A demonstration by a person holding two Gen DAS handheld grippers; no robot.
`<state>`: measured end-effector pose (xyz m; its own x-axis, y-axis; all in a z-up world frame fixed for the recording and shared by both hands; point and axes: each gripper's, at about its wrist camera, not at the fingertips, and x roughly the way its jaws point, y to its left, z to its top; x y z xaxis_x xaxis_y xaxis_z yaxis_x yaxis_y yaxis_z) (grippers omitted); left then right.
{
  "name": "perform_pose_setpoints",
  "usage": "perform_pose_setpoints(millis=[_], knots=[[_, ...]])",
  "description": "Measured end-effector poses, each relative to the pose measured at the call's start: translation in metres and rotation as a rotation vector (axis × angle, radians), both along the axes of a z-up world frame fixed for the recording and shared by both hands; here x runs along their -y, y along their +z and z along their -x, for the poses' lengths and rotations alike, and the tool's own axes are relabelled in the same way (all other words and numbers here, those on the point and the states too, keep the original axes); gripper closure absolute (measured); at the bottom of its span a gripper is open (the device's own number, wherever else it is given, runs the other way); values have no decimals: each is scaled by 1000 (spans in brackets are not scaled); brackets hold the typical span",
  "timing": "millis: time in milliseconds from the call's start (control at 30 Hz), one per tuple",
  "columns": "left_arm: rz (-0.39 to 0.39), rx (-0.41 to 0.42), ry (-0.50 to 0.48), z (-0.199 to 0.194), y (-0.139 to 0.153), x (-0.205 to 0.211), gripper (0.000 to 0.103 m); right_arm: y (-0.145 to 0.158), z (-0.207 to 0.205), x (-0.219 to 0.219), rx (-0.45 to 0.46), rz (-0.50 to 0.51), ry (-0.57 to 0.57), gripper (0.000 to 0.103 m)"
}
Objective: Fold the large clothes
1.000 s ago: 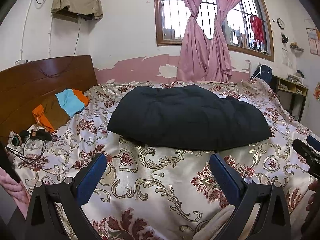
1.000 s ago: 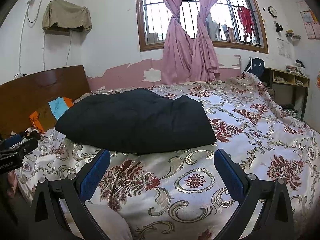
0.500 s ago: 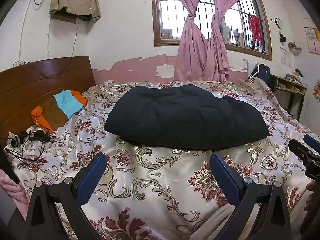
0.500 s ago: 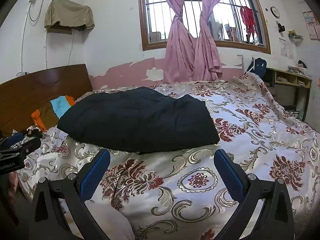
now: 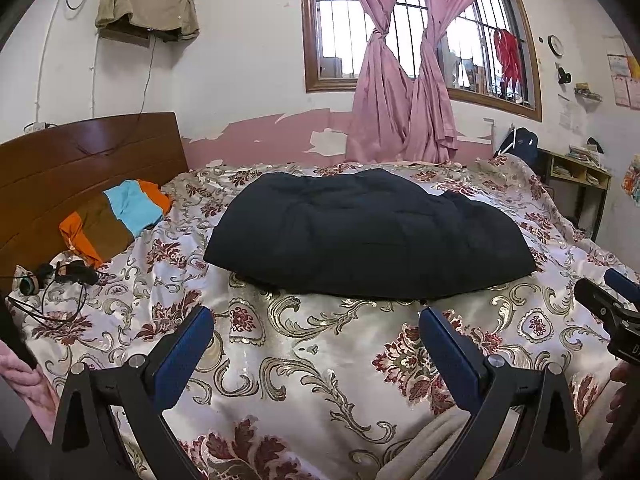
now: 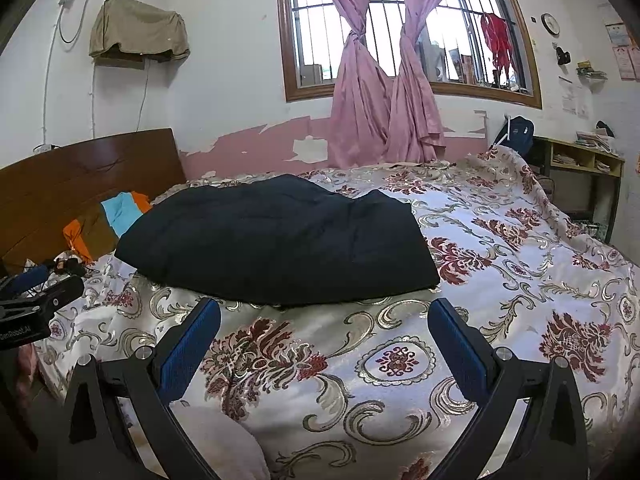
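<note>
We are looking across a wide bed [image 5: 280, 360] covered in a shiny cream spread with red and gold floral scrolls, which is filling the lower half of both views. A large black padded garment [image 5: 368, 232] is lying folded flat on it, in the centre of the left view and centre-left of the right view [image 6: 280, 240]. Pink knotted curtains [image 5: 400, 100] are hanging at the barred window in the upper centre. An orange, brown and light blue striped cloth [image 5: 116, 216] is lying by the wooden headboard [image 5: 80, 160] at the left.

We are holding the left tool [image 5: 316, 340] spread wide above the spread, near the garment's front edge and apart from it. The right tool [image 6: 324, 332] is likewise spread wide, gripping nothing.
</note>
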<state>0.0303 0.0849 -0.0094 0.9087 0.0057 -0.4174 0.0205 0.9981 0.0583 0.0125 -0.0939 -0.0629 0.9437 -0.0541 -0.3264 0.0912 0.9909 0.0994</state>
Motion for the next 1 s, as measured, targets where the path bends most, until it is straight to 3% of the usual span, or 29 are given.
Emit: perform_pose_setpoints(millis=[1000], knots=[[4,1,-6,-2,3,-3,0,0,0,0,0,0,1,1]])
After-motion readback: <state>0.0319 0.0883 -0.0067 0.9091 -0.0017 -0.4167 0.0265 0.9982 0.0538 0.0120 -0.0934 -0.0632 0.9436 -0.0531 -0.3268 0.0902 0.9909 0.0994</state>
